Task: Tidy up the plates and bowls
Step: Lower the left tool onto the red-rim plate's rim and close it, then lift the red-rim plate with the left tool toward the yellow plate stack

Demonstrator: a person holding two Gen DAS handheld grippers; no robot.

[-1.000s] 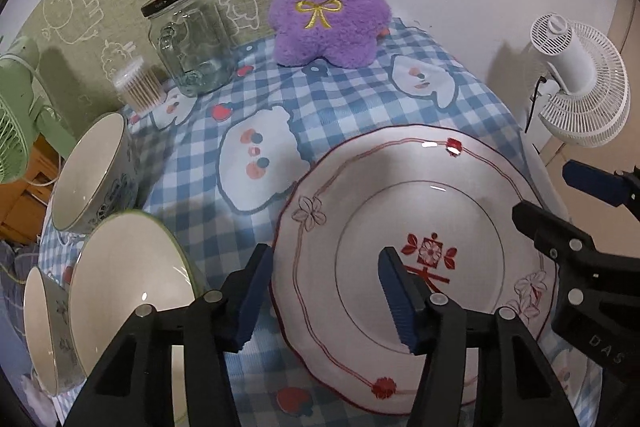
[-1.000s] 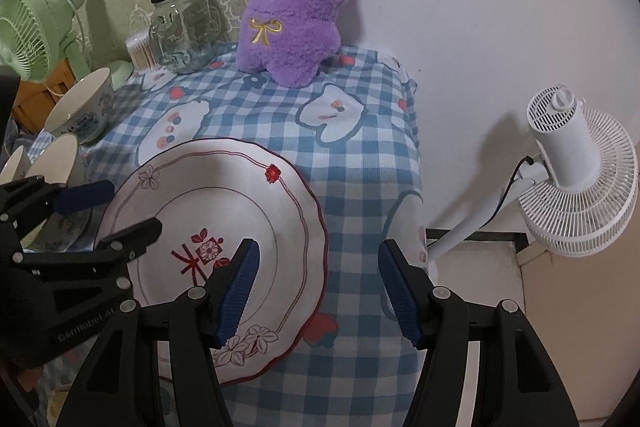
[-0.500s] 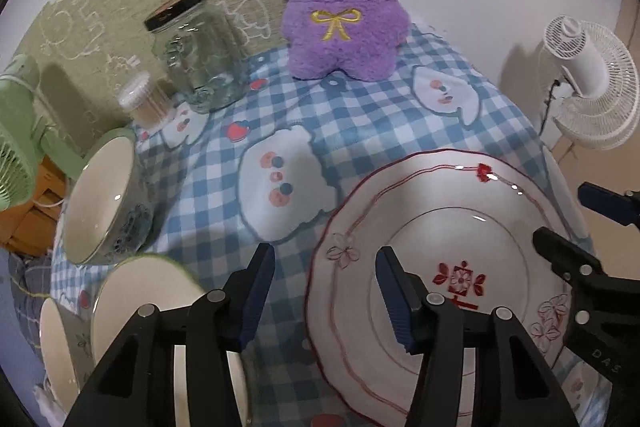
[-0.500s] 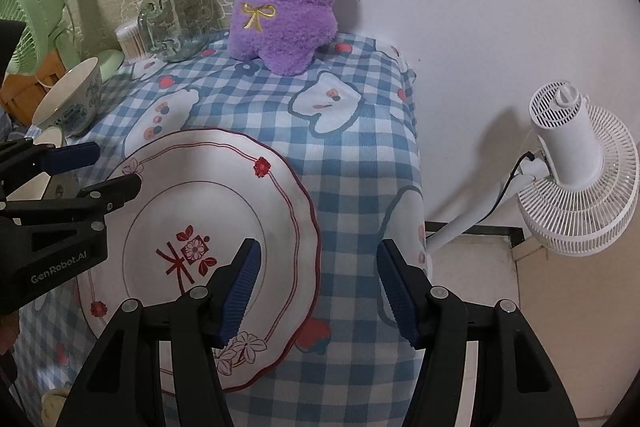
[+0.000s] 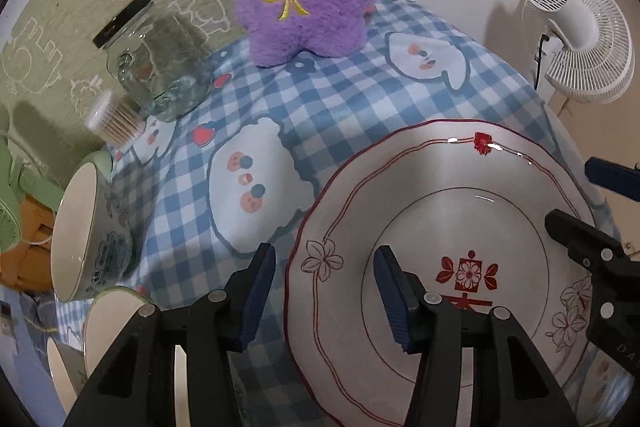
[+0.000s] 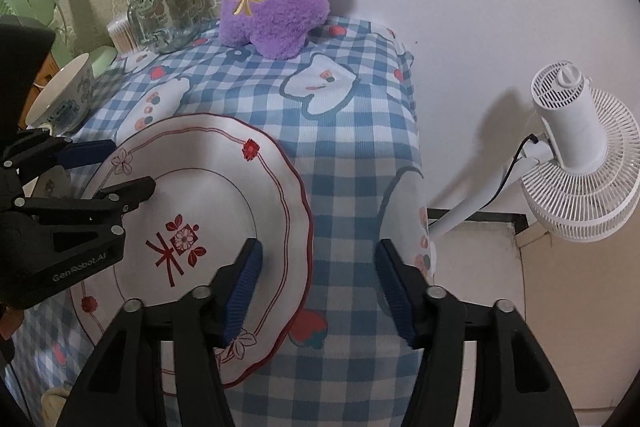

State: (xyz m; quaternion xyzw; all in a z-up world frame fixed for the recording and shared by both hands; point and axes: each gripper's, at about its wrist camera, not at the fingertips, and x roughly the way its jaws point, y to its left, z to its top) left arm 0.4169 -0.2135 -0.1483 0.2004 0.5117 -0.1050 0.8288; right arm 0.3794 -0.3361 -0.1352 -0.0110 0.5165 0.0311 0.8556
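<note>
Left wrist view showed the plate (image 5: 440, 227) lying flat on the checked tablecloth (image 5: 328, 99), with its left rim passing between the fingers of the left tongs (image 5: 324, 291). One blue pad sat over the cloth just outside the rim and the other over the plate's inner well, so the rim ran crosswise through the gap. Those jaws stood about half open and gripped nothing.

In the right wrist view the right tongs (image 6: 318, 287) straddled the opposite rim in the same way, one pad above the plate (image 6: 192, 187) and one above bare cloth. Its jaws had just been closing, with the rim between them, yet the pads did not appear to press on it; whether either pad touched the china could not be told.

Both tongs were about equally near, one on each side, so a two-sided lift looked likely. The bowls (image 5: 80, 227) stood well apart at the left edge of the table, nearer the left hand.
</note>
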